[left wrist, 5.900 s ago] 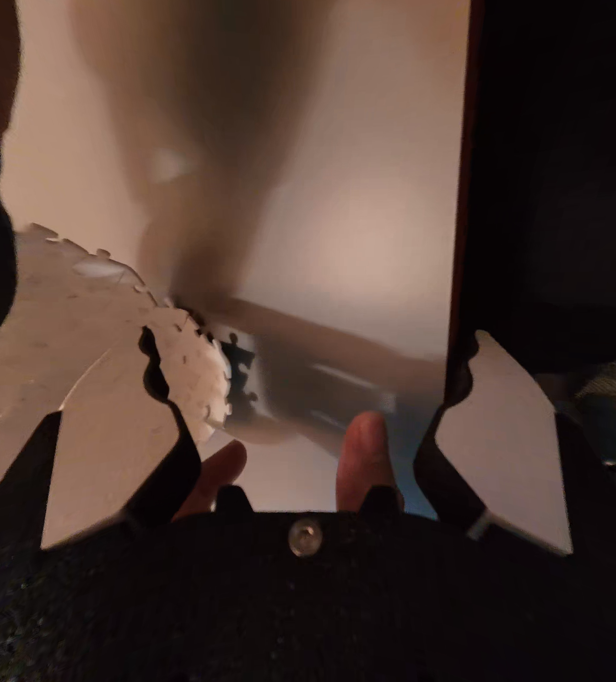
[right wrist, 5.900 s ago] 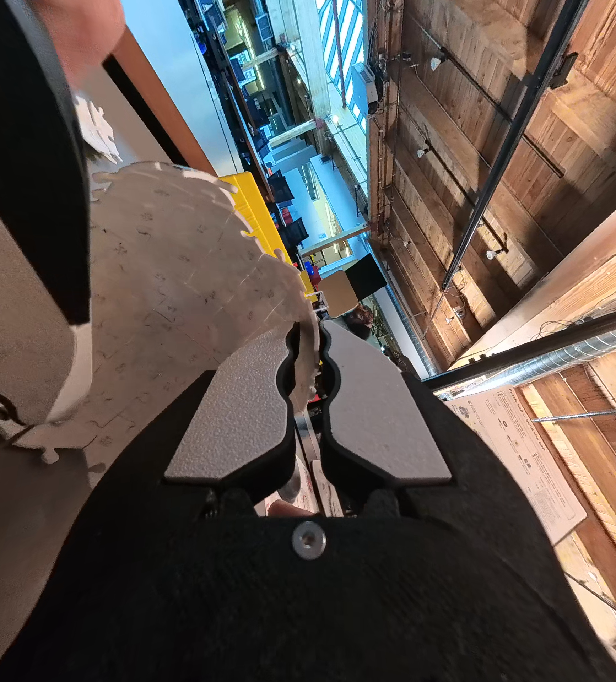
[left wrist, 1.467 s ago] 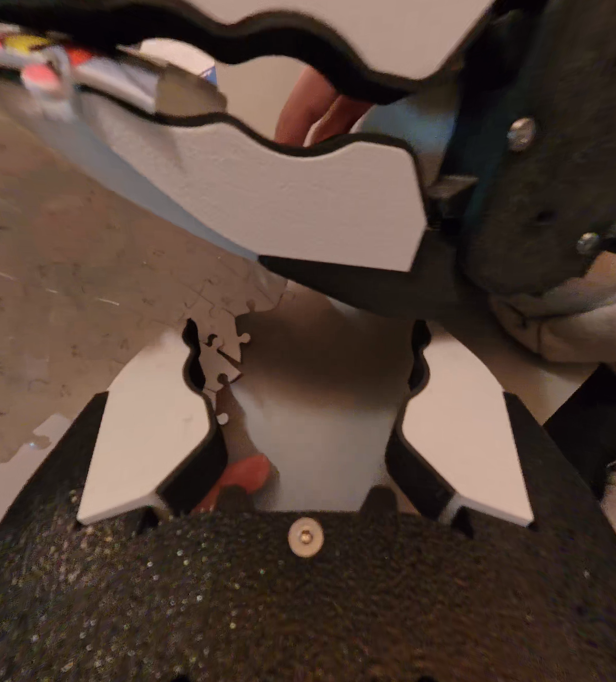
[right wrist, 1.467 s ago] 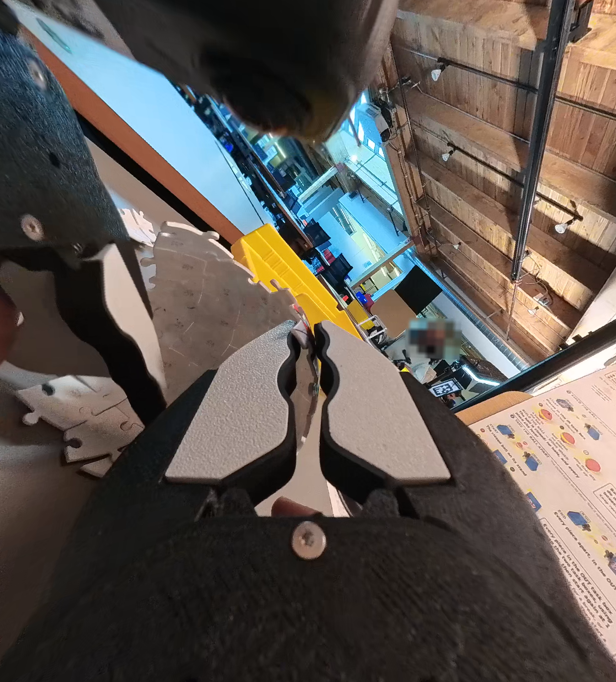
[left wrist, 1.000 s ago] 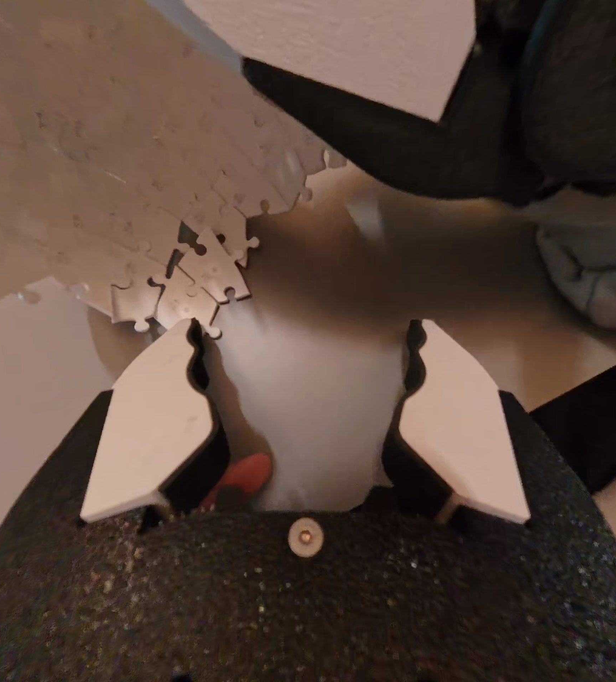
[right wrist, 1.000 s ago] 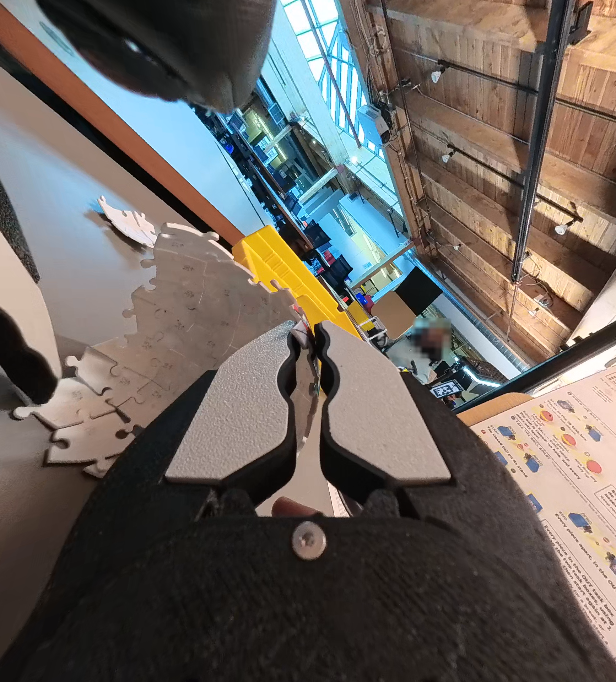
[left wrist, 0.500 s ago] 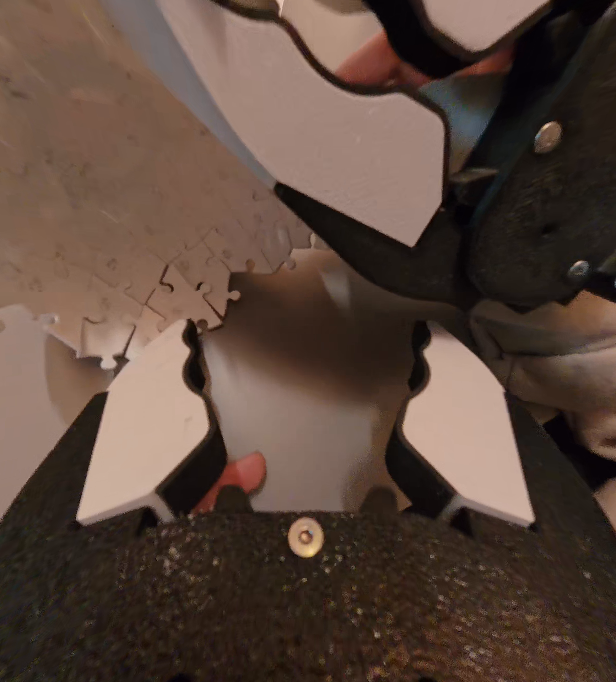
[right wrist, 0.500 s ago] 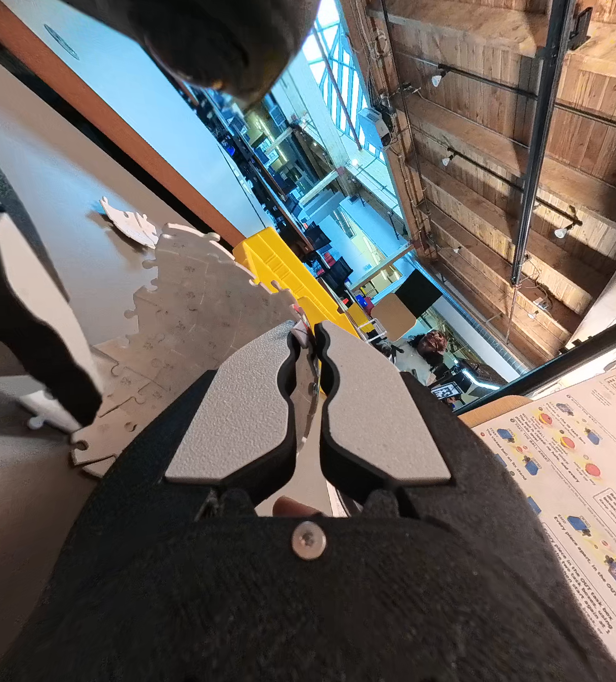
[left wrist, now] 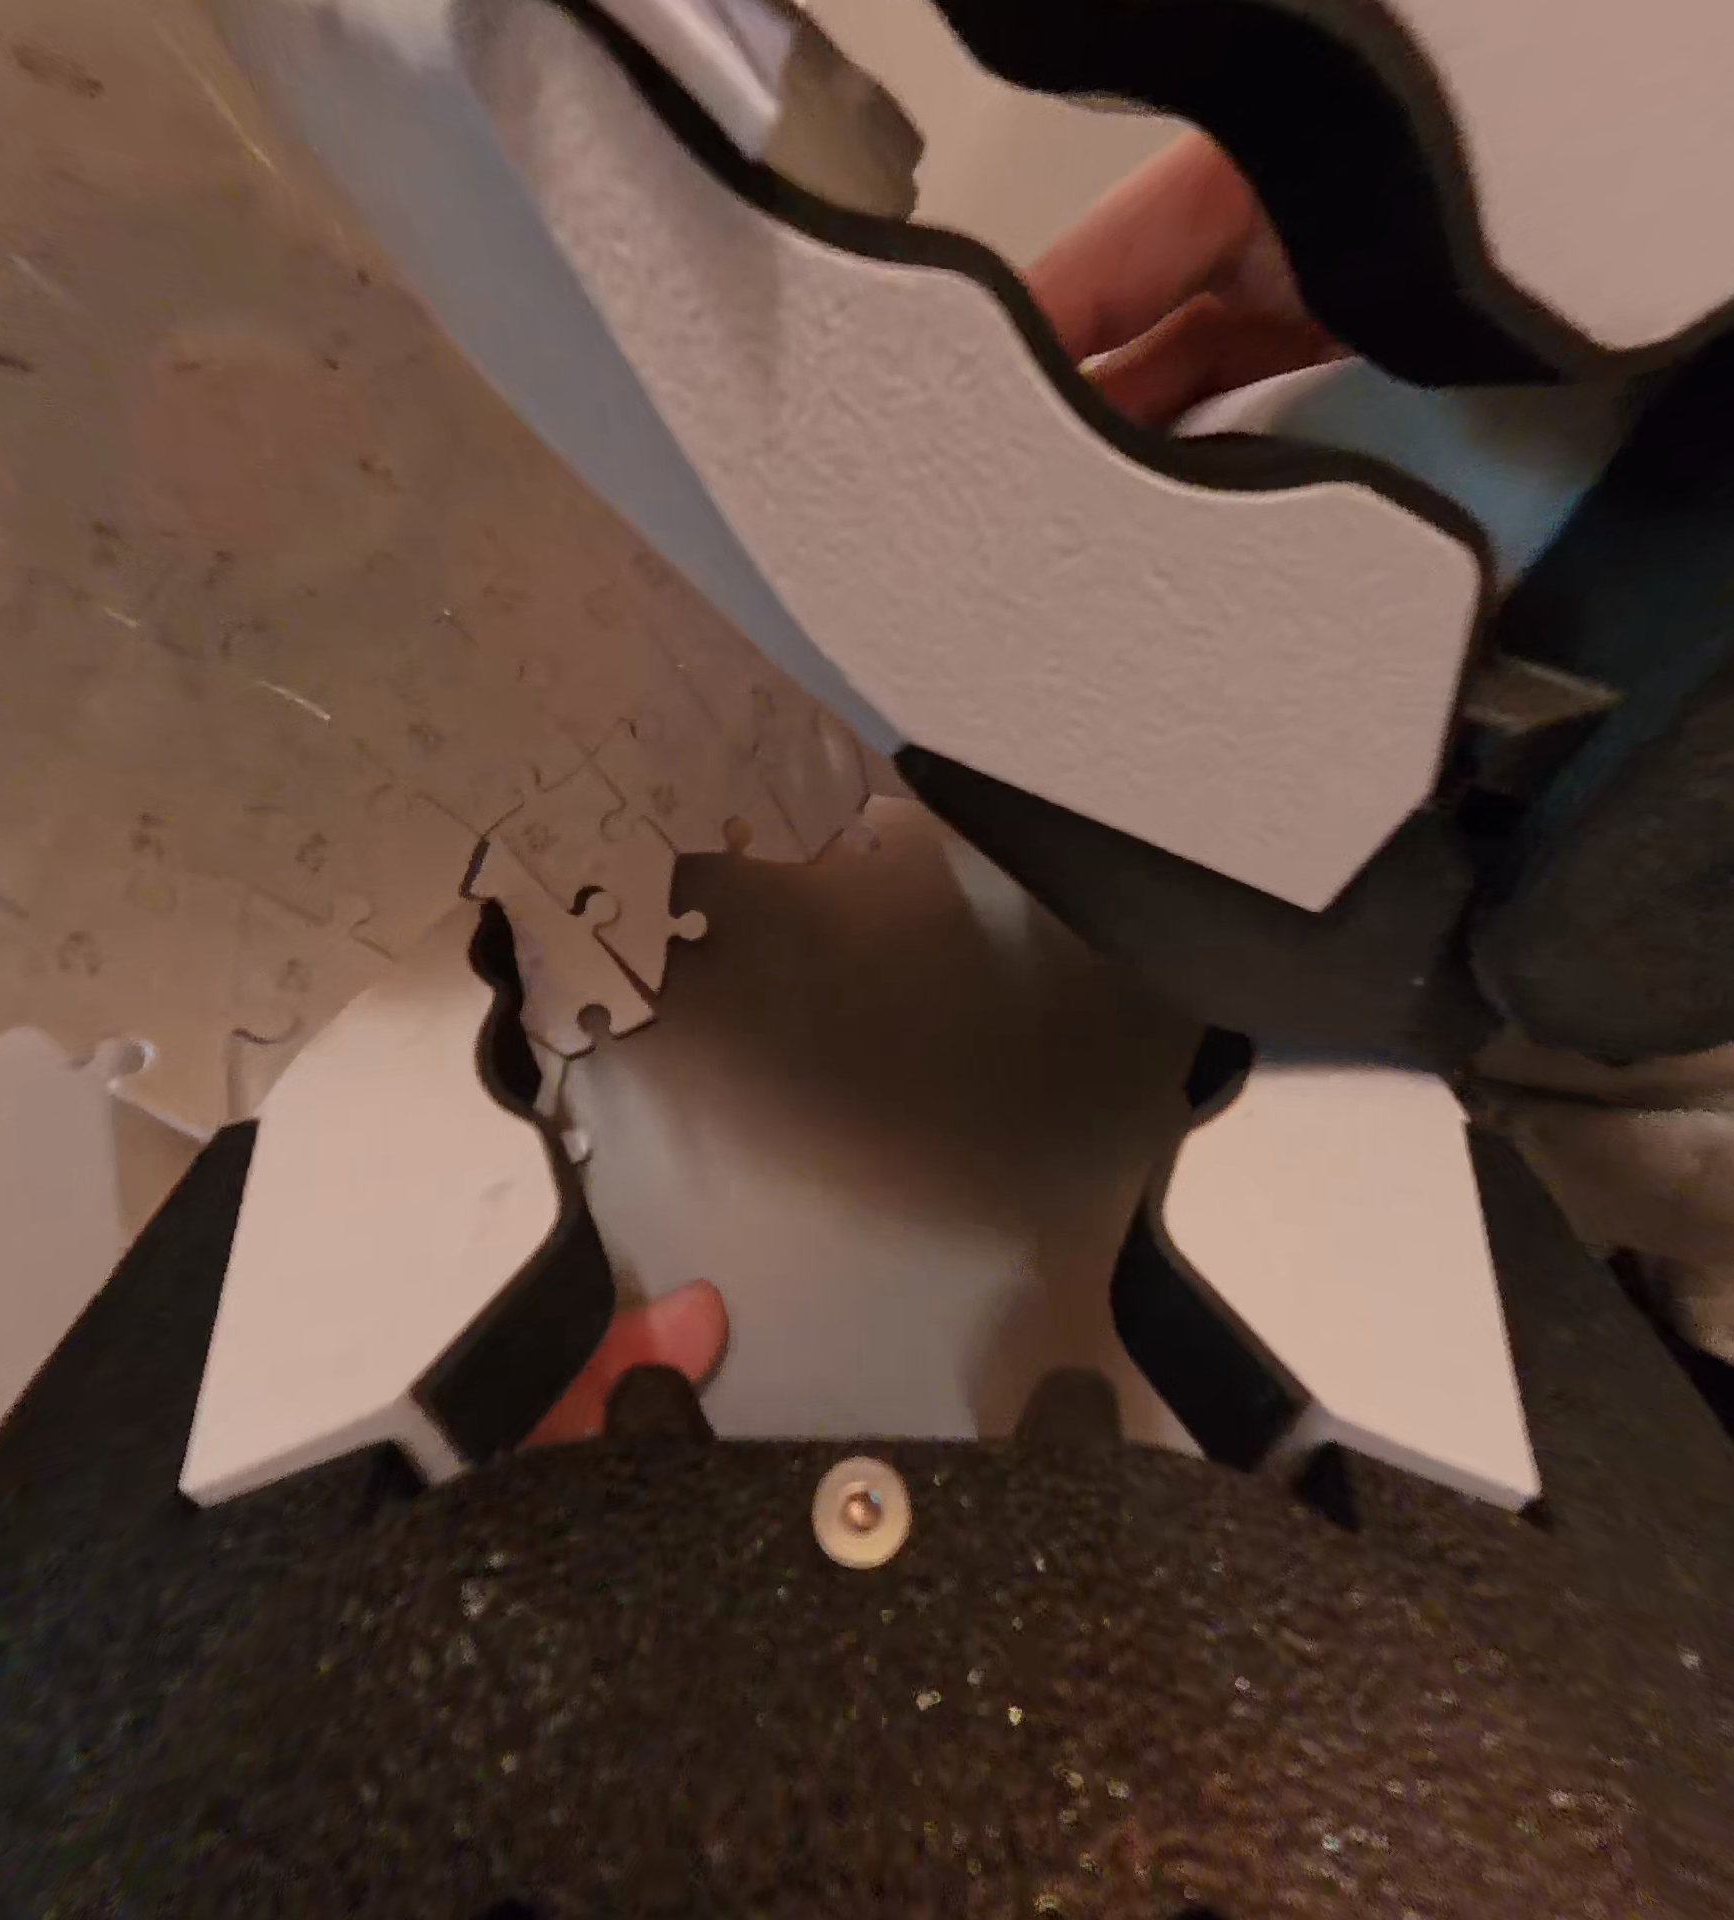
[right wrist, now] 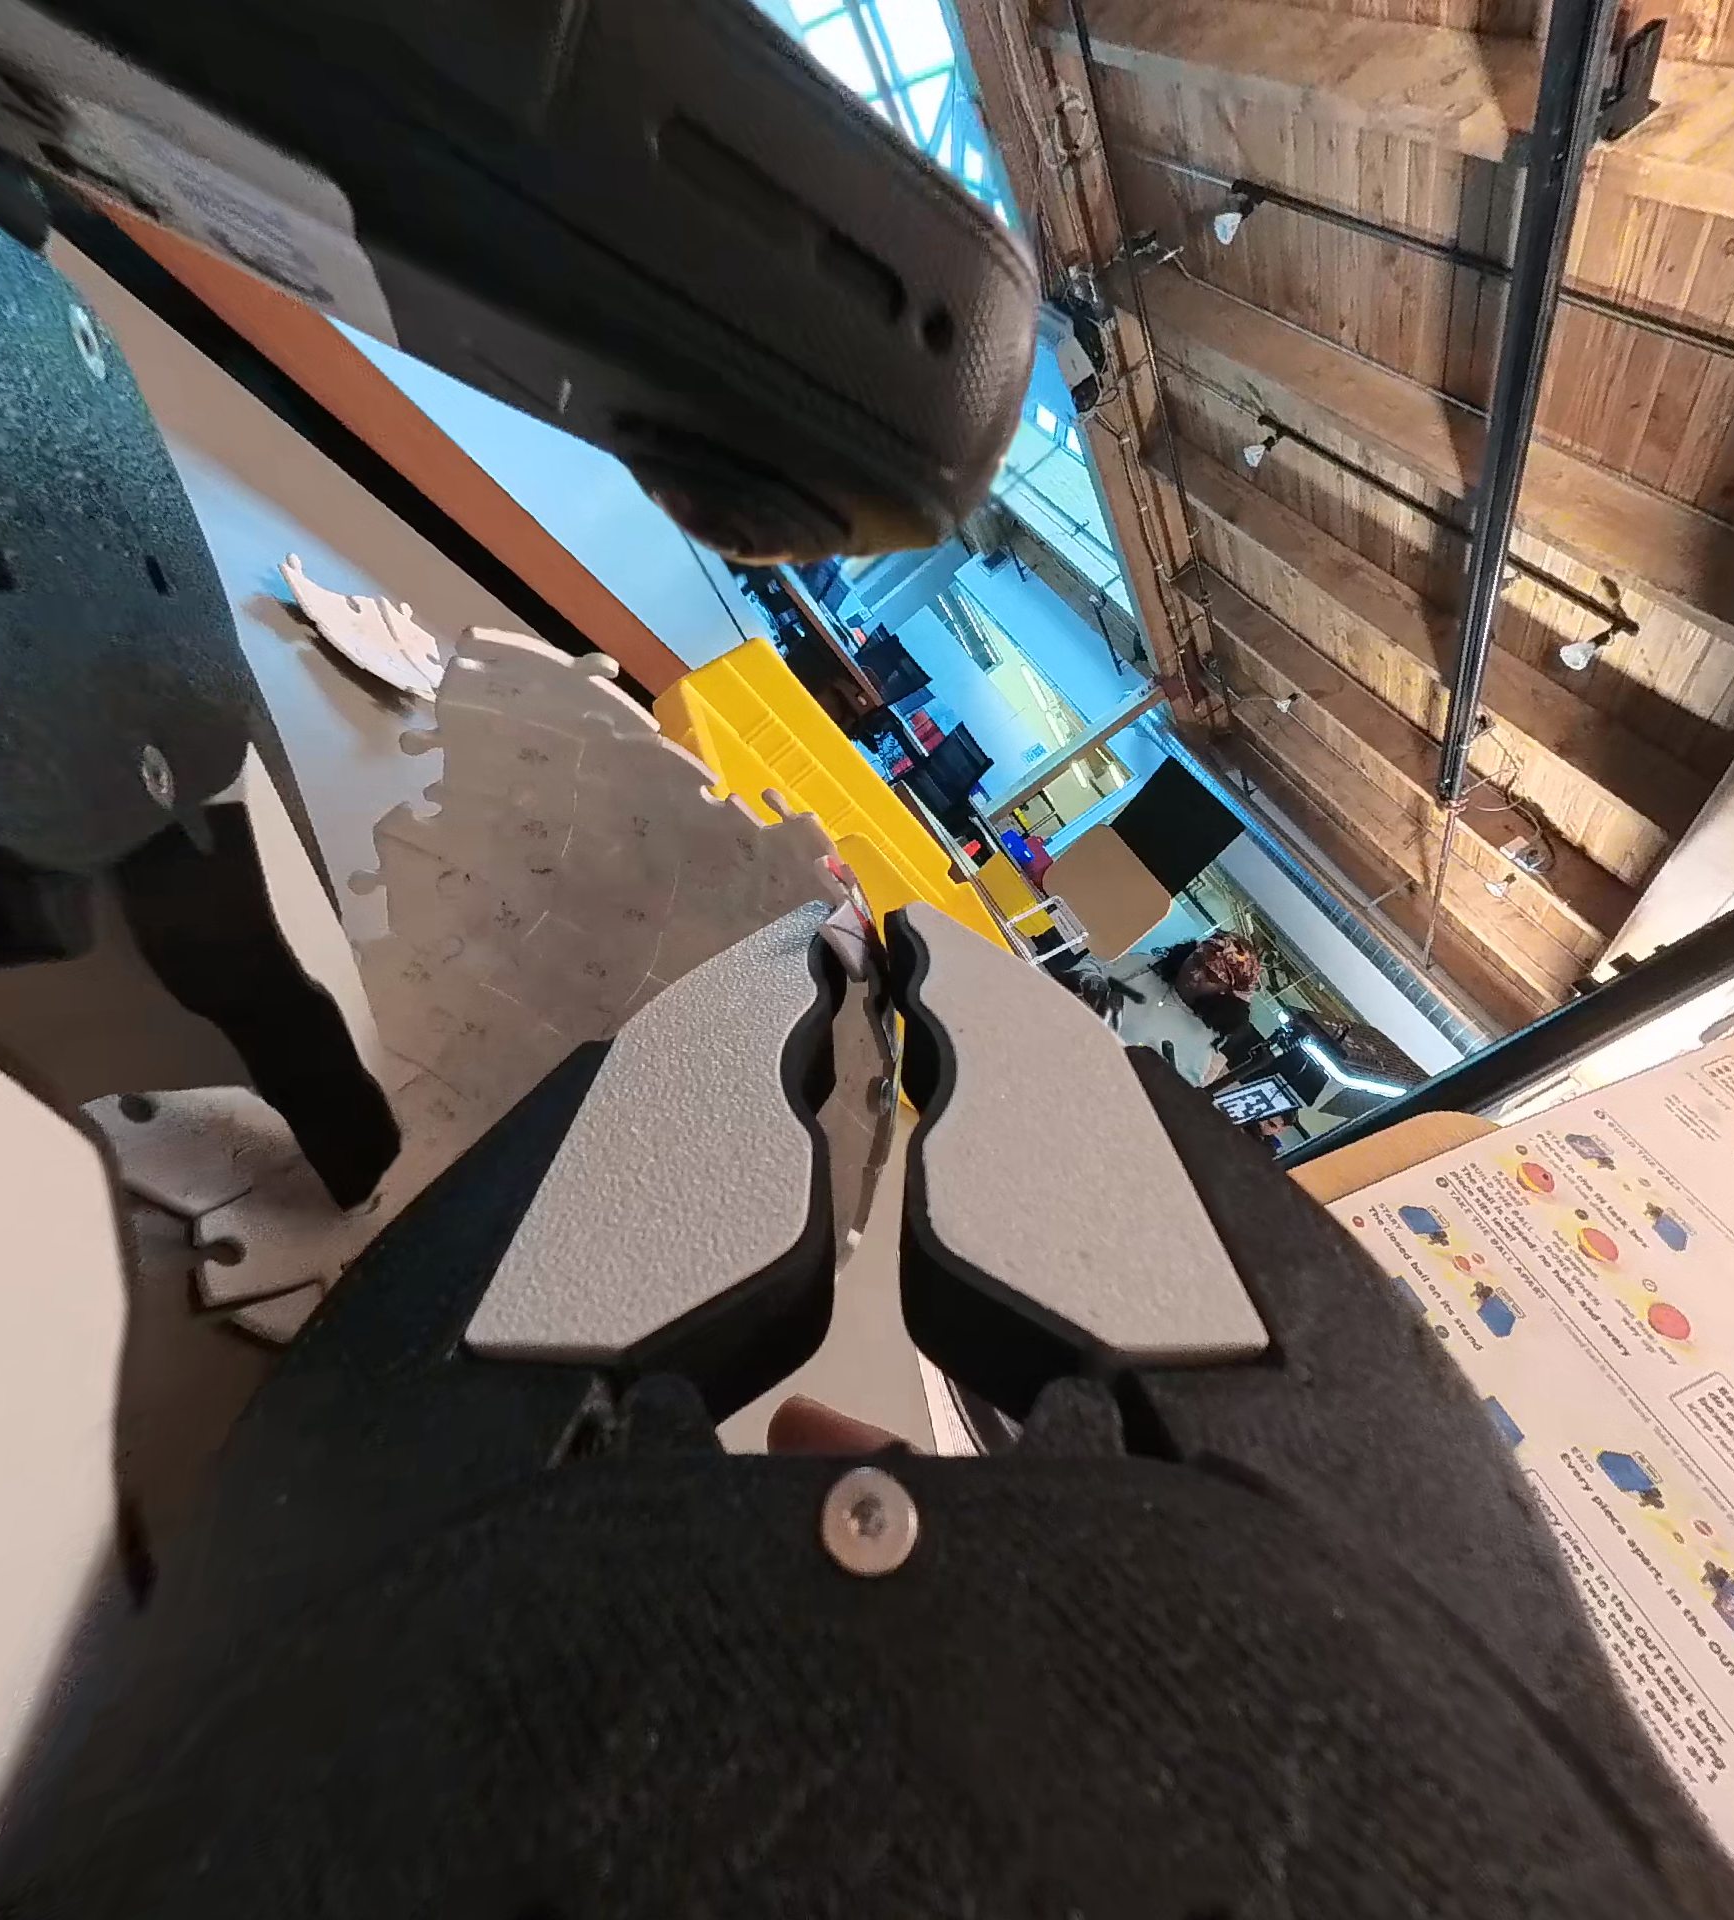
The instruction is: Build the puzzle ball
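Right gripper clenched on rim of curved grey jigsaw-piece puzzle shell, held up off pale table. Left gripper spread wide, empty; shell's jagged lower edge touches its left finger, open table between fingers. Loose white puzzle piece near table's far edge. Yellow plastic bin behind, contents hidden. Printed instruction sheet at right.

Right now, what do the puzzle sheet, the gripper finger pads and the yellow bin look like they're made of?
The puzzle sheet looks like thin stiff plastic or coated card, silvery grey, with fine scratches and a dull sheen. The right gripper is shut on its edge; its finger pads look like hard plastic with a grainy matte grey face on black backing. The yellow bin seems moulded plastic, glossy and ribbed.
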`<state>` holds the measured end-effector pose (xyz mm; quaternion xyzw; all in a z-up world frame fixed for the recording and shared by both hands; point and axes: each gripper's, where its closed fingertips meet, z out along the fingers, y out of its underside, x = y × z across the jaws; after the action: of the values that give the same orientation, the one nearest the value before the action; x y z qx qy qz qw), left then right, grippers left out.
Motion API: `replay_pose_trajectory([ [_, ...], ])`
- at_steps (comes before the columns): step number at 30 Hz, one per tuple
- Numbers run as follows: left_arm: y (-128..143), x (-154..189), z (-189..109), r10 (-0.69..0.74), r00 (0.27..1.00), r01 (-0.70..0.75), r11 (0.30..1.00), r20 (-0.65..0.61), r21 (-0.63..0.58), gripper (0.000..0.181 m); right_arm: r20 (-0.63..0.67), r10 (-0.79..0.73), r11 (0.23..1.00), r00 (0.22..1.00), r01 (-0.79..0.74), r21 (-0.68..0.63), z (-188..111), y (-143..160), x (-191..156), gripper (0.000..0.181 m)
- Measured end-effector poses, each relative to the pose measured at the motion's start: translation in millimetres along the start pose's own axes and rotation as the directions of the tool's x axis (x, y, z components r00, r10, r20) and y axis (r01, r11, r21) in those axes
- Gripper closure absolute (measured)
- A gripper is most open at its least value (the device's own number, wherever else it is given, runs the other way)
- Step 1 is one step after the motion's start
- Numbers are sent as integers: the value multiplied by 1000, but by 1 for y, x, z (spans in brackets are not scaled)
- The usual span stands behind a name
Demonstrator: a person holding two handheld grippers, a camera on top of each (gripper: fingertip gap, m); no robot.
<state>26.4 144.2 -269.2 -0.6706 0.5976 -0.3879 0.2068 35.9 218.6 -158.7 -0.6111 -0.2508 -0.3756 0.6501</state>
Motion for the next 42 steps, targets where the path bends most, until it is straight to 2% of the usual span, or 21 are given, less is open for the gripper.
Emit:
replay_pose_trajectory([
  [6, 8, -8, 4, 82, 992, -76, 995, 100, -63, 61, 4, -3, 1000, 1000, 3, 6, 0, -2, -2, 174],
  [9, 6, -14, 7, 92, 984, -80, 993, 156, -82, 69, 3, 3, 1000, 1000, -3, 3, 0, -1, -1, 173],
  [13, 3, -12, 8, 62, 990, -54, 996, 127, -65, 63, 0, 7, 1000, 1000, -7, -1, 0, 0, -1, 173],
  [20, -2, -6, 0, -28, 998, 29, 1000, 49, -11, 67, -5, 16, 1000, 1000, -16, -5, 0, 1, 1, 174],
  [33, 1, 1, 8, 52, 998, -50, 998, 25, -40, 61, -4, 30, 1000, 1000, -30, -4, 0, 2, 0, 173],
  [42, 1, -4, 11, 69, 995, -65, 997, 76, -51, 70, 7, 33, 999, 999, -33, -5, -1, 4, 1, 169],
])
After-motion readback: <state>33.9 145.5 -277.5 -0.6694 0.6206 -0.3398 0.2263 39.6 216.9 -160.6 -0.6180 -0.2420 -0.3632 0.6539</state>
